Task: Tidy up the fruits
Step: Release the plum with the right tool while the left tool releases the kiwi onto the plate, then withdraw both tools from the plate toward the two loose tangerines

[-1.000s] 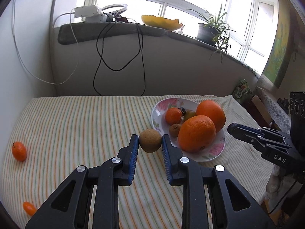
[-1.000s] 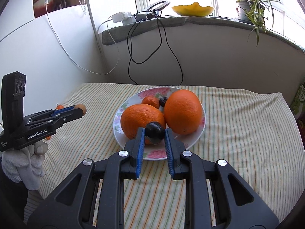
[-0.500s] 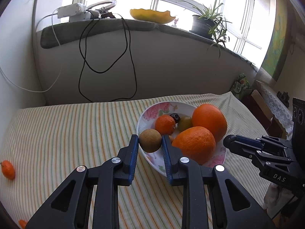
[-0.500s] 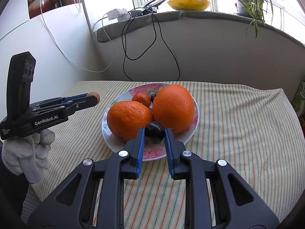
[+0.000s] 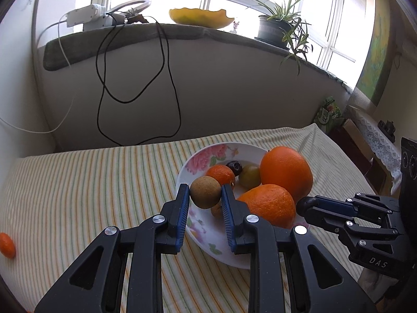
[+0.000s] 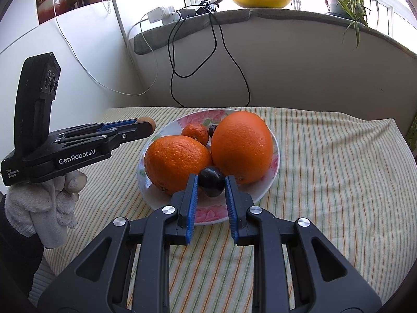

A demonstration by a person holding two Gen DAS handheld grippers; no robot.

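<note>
My left gripper [image 5: 205,195] is shut on a small round brown fruit [image 5: 205,191], held above the left rim of the flowered plate [image 5: 200,156]. The plate holds two big oranges [image 5: 286,172], a small mandarin [image 5: 221,174], a dark plum [image 5: 234,167] and a greenish fruit [image 5: 249,179]. My right gripper [image 6: 211,184] is shut on a dark plum [image 6: 211,184] over the plate's near edge [image 6: 208,217], in front of the two oranges [image 6: 242,147]. In the right wrist view the left gripper [image 6: 146,127] hangs at the plate's left side with the brown fruit at its tips.
A small orange fruit [image 5: 7,245] lies on the striped cloth [image 5: 91,182] at the far left. Black cables [image 5: 138,78] hang down the wall behind. The sill carries a yellow dish [image 5: 200,18] and a potted plant [image 5: 281,31]. A gloved hand [image 6: 44,208] grips the left tool.
The left gripper has carried the brown fruit rightward from beside the plate to over its left rim. The right gripper has stayed over the plate's near edge with its plum.
</note>
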